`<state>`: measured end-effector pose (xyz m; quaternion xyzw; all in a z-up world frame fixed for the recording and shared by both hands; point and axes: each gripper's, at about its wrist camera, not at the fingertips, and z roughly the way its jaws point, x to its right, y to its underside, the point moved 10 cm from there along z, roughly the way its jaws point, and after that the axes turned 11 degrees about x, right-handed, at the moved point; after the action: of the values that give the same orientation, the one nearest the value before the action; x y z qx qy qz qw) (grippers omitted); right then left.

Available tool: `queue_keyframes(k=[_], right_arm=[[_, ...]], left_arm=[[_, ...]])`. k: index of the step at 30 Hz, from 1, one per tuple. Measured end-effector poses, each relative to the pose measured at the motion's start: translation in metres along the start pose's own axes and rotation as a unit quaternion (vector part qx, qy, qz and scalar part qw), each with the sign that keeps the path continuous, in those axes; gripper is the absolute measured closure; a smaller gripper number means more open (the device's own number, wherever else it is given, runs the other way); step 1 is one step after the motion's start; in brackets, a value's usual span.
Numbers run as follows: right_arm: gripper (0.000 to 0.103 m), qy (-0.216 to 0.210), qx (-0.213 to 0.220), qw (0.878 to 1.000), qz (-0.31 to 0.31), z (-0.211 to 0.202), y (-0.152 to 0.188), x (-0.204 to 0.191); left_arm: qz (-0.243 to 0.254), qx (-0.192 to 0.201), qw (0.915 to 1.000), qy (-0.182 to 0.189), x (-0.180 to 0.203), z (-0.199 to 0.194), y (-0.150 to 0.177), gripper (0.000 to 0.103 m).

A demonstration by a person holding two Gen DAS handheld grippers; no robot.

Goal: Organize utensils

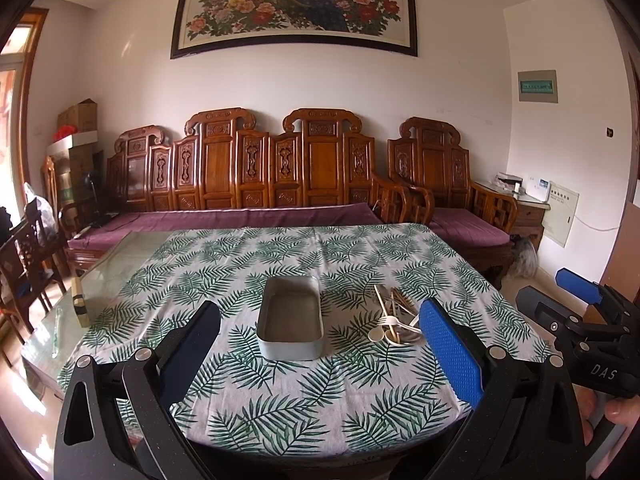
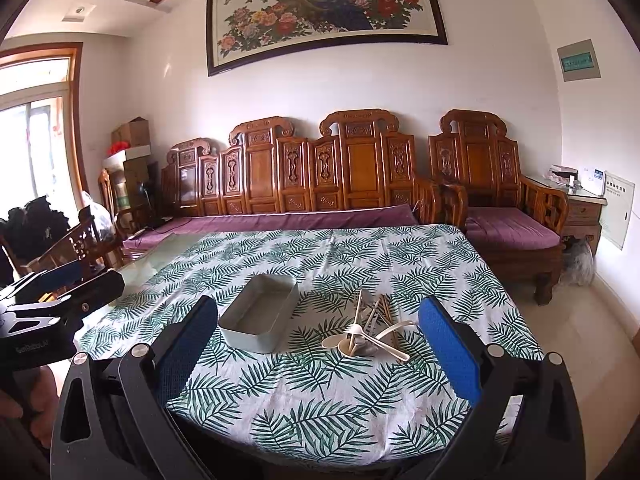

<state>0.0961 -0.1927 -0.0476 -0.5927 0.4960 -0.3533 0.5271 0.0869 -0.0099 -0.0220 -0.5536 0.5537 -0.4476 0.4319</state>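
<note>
The utensils point(image 2: 366, 330) lie in a messy pile near the middle of the table point(image 2: 320, 420), just right of the metal tray point(image 2: 256, 316). The left gripper point(image 1: 320, 356) and right gripper point(image 2: 316, 356) hang over the near edge, jaws spread wide.

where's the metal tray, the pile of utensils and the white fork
metal tray point(image 1: 267, 344): left wrist view, on its near outer wall.
pile of utensils point(image 2: 370, 320): right wrist view, on the middle of the heap, right of the tray.
white fork point(image 1: 394, 321): left wrist view, on its head, atop the heap.
</note>
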Motion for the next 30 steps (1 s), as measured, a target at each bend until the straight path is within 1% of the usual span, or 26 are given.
queue_keyframes(k=[8, 16, 23, 30], right_arm=[[0.002, 0.001, -0.005, 1.0, 0.002, 0.001, 0.003, -0.001], [0.002, 0.002, -0.017, 1.0, 0.003, 0.012, 0.011, 0.002], [0.002, 0.003, -0.038, 0.999, 0.0, 0.032, 0.029, 0.01], [0.002, -0.003, -0.062, 0.998, -0.026, 0.062, 0.04, 0.018]], left_arm=[[0.001, -0.005, 1.0, 0.001, -0.002, 0.005, 0.005, 0.006], [0.0, -0.02, 0.9998, 0.0, -0.006, 0.017, 0.02, 0.006], [0.002, -0.049, 0.9987, 0.013, -0.005, 0.038, 0.043, 0.006], [0.017, -0.08, 0.9959, 0.036, 0.001, 0.066, 0.066, 0.006]])
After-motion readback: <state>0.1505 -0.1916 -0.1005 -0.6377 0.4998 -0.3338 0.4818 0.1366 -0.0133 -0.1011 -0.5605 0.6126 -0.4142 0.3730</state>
